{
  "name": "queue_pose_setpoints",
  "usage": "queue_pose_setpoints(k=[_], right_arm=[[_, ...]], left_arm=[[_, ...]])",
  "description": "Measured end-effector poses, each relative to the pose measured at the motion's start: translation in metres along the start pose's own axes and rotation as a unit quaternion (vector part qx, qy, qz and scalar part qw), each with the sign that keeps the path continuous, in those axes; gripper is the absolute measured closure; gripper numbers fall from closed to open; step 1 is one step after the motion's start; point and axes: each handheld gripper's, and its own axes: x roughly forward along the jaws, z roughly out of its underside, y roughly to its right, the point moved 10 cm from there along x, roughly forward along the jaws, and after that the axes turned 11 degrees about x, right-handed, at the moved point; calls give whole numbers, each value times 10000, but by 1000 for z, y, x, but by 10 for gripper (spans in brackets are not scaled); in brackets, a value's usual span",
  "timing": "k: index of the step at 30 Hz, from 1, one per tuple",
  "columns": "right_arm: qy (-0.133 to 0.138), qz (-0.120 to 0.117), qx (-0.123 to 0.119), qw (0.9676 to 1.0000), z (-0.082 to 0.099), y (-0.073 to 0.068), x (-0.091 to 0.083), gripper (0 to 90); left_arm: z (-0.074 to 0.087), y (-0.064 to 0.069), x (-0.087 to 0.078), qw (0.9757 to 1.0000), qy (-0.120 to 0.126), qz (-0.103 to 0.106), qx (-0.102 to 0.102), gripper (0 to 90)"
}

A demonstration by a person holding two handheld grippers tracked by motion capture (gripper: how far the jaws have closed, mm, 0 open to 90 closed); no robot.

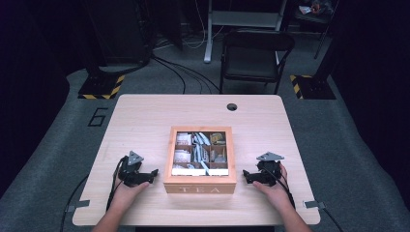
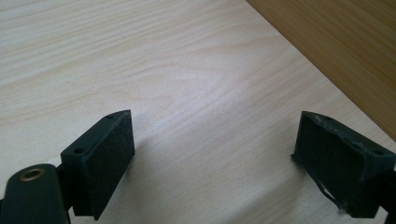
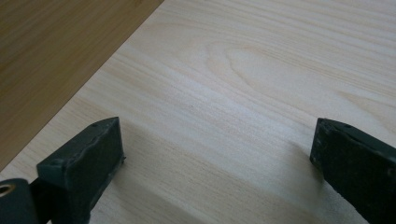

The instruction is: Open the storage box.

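Wooden tea box (image 1: 199, 186) with sachets sits upright mid-table, window lid shut.

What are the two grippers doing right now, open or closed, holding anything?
Left gripper: open, holding nothing, resting on the table beside the tea box.
Right gripper: open, holding nothing, beside the box's other side.

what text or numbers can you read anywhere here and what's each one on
"TEA": on the front wall of the wooden box, between the two grippers.
"6": marked on the grey floor, left of the table.
Packets inside the box: any print is too small to read.
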Motion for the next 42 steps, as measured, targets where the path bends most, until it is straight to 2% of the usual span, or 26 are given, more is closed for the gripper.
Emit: queue_pose_setpoints(k=[12, 20, 26, 28, 31, 33, 34, 35, 36, 39, 40, 42], right_arm=[[45, -146, -126, 9998, 0, -3, -3, 99], [162, -130, -44, 9998, -1, -2, -4, 197], [159, -100, -9, 9998, -1, -3, -5, 201], [147, -102, -66, 9998, -2, -2, -4, 204], [110, -101, -30, 9999, -2, -3, -6, 248], [86, -113, -25, 9999, -2, -3, -7, 323], [86, -113, -25, 9999, -2, -3, -7, 323], [63, -117, -85, 9999, -2, -2, -8, 362], [17, -112, -20, 9999, -3, 0, -9, 407], [-12, -111, -10, 9999, -4, 1, -9, 427], [-32, -141, 50, 9999, -4, 0, -10, 434], [21, -200, -30, 9998, -6, -3, -15, 459]], left_arm=[[0, -1, -1, 10000, -13, 3, -23, 146], [1, -1, -2, 10000, -10, 16, -20, 150], [1, -3, -3, 10000, 14, -57, -65, 187], [0, -3, -2, 9999, 46, -107, -102, 207], [1, -3, -5, 9999, -59, -88, -116, 239], [1, -1, -6, 9999, -125, -51, -86, 254], [1, -1, -6, 9999, -125, -51, -86, 266], [-1, 0, -6, 9999, -106, -54, -64, 266], [0, 1, -7, 9998, -195, 34, -1, 299], [-1, 3, -9, 9998, -170, 85, -20, 347], [-4, 4, -11, 9997, -121, 171, -89, 347], [-8, 6, -17, 9996, -3, 244, -170, 372]])
